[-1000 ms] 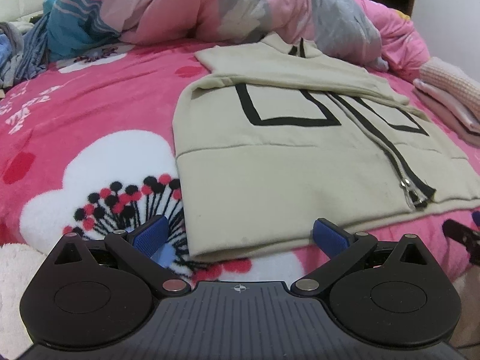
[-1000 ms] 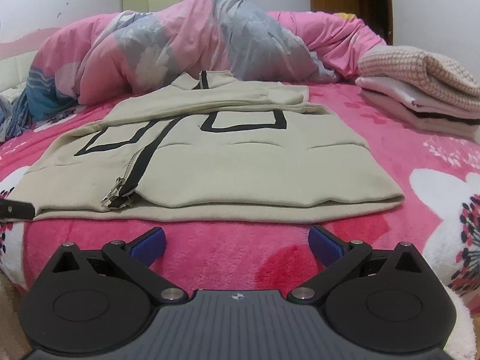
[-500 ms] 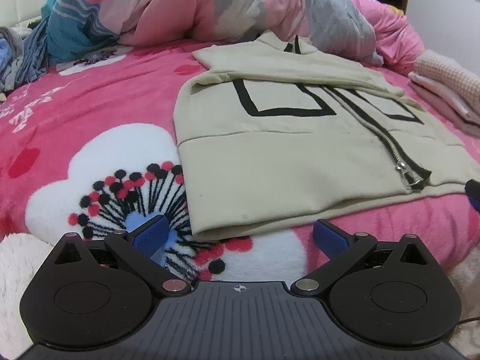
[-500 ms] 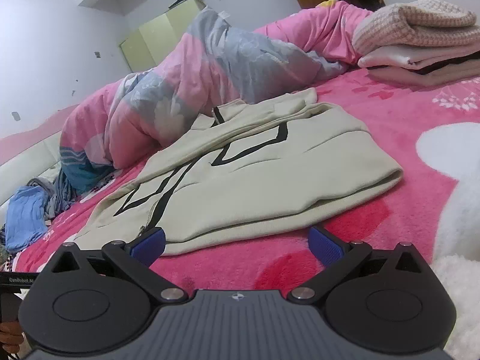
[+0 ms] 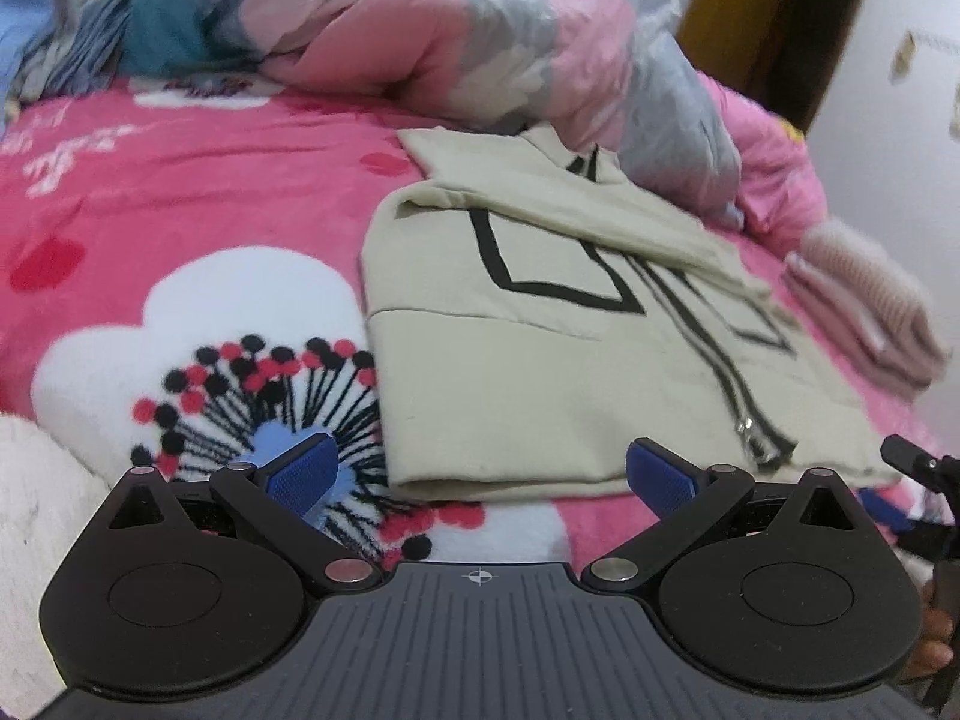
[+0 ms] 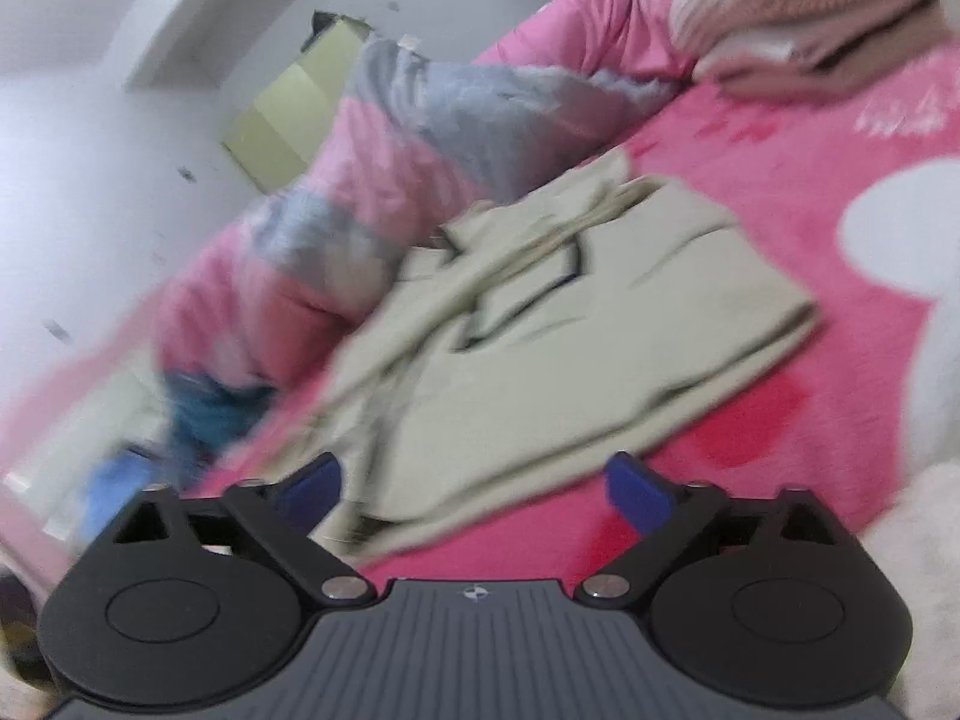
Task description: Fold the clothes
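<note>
**Pink fleece, jacket folded in half, both claws empty**

Pink floral blanket [image 5: 180, 192] covers the bed beneath both claws. Crumpled quilt [image 5: 420, 30] heaped beyond, at far side. Beige zip jacket [image 5: 540, 372] lies flat, sleeves folded in, just ahead of the left gripper [image 5: 480, 474]; its near hem sits between and just past the blue pads. Left jaws wide, nothing held. Right gripper [image 6: 474, 486], view blurred and tilted: jaws have just been closing a little, gaping, jacket hem ahead, unpinched. Stacked folded clothes [image 6: 810, 18] far right.
</note>
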Action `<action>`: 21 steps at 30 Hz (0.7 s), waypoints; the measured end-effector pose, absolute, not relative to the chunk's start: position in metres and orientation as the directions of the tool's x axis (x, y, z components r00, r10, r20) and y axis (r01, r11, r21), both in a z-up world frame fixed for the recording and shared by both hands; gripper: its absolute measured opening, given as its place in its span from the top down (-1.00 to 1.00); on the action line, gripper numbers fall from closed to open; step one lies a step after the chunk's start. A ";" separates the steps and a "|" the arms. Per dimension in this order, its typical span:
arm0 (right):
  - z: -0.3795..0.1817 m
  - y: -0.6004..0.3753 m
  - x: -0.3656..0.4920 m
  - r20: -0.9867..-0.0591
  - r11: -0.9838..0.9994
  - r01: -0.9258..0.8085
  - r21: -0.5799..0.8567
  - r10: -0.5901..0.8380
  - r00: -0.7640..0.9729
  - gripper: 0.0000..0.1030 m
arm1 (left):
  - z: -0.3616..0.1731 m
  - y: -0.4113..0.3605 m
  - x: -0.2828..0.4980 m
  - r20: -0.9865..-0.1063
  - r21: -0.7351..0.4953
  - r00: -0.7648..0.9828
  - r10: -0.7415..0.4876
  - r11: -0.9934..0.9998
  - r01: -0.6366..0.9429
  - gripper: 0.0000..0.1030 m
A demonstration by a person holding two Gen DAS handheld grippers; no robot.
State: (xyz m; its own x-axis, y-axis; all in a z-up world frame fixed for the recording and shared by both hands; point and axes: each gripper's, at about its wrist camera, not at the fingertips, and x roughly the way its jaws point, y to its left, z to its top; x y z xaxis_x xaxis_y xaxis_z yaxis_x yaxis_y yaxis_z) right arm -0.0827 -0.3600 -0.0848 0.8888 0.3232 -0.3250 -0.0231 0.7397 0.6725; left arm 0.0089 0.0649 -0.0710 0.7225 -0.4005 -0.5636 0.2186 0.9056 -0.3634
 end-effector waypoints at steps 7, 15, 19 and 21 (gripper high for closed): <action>-0.087 -0.317 -0.050 -0.216 0.471 -0.130 0.873 0.611 0.761 -0.57 | -0.070 0.088 0.009 -0.533 -0.471 0.722 -0.441 0.864 0.180 -0.94; -0.126 -0.268 -0.015 -0.302 0.326 0.082 0.942 0.711 0.635 -0.02 | -0.077 0.109 0.011 -0.514 -0.576 0.701 -0.494 0.805 0.145 -0.52; -0.134 -0.258 0.002 -0.334 0.312 0.153 0.938 0.690 0.642 0.18 | -0.080 0.120 0.015 -0.497 -0.630 0.693 -0.522 0.766 0.124 -0.48; -0.137 -0.255 0.006 -0.339 0.298 0.178 0.938 0.681 0.649 0.26 | -0.080 0.125 0.018 -0.488 -0.655 0.690 -0.535 0.746 0.116 -0.42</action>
